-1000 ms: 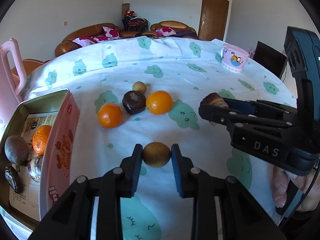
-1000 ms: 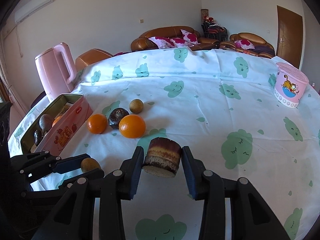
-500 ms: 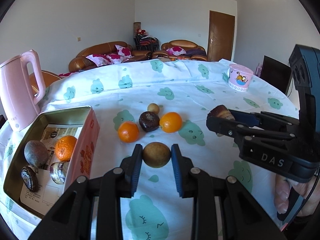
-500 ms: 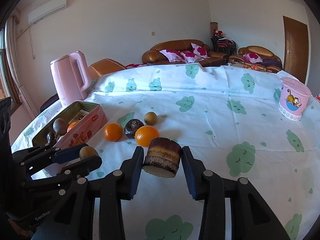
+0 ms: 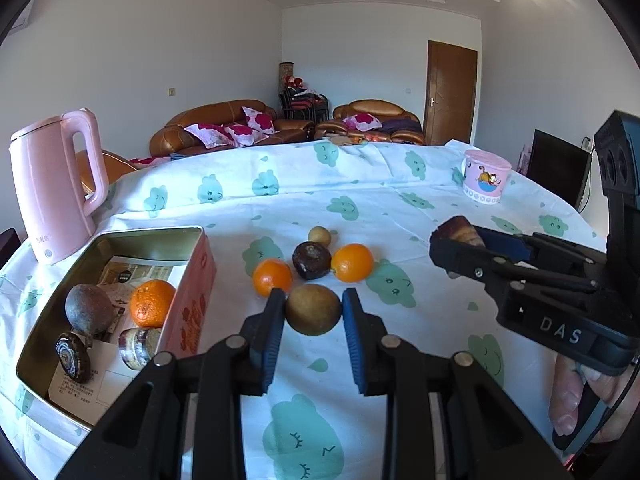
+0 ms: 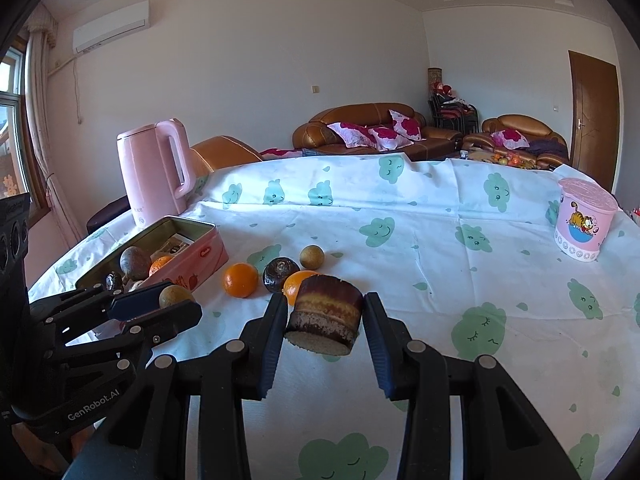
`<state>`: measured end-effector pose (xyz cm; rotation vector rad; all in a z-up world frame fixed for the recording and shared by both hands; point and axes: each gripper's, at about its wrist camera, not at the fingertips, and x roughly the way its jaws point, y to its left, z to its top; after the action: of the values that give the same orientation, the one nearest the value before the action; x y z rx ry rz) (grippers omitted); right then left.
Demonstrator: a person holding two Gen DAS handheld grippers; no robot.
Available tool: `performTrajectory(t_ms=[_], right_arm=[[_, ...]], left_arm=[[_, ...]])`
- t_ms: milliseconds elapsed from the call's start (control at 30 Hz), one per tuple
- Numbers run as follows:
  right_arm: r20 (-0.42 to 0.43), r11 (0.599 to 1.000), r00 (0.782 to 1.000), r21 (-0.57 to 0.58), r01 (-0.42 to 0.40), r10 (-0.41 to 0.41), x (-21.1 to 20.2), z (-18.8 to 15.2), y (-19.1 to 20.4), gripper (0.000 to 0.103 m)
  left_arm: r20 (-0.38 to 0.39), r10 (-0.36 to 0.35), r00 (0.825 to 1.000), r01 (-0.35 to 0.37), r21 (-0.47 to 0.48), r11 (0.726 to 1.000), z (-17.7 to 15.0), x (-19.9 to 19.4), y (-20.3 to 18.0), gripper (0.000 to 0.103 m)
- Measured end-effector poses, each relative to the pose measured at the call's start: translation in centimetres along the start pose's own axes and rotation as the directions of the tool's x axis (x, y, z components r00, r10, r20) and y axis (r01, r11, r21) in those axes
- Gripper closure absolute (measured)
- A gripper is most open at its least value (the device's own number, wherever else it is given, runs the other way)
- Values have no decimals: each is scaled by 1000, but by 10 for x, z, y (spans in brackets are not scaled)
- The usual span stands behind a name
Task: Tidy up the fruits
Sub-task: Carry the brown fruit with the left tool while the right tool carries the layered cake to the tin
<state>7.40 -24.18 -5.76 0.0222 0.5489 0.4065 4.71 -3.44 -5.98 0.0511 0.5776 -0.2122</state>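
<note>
My left gripper (image 5: 313, 310) is shut on a round olive-brown fruit (image 5: 313, 309), held above the cloth right of the pink tin box (image 5: 198, 280). The tin holds an orange (image 5: 151, 303), a brown round fruit (image 5: 89, 309) and dark striped pieces. My right gripper (image 6: 325, 320) is shut on a brown striped cut chunk (image 6: 325, 320), held above the table. On the cloth lie two oranges (image 5: 272, 276) (image 5: 352, 262), a dark brown fruit (image 5: 311, 260) and a small tan fruit (image 5: 319, 236). The right gripper also shows in the left wrist view (image 5: 460, 240).
A pink kettle (image 5: 56, 184) stands behind the tin at the left. A pink cartoon cup (image 5: 485, 182) stands at the far right of the table. The tablecloth (image 5: 360, 184) is white with green clouds. Sofas and a door lie beyond.
Both grippers have risen and tilted up with their loads; the table objects sit lower and farther in view. Both grips are unchanged.
</note>
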Motion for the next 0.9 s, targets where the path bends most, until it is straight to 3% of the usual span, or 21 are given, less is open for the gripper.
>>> performTrajectory(t_ms=[900], right_arm=[[109,999,994,-45,-7,12,-21,-2,8,62]], left_arm=[[93,46,995,-44,-24,999,-1,-17,5,72]])
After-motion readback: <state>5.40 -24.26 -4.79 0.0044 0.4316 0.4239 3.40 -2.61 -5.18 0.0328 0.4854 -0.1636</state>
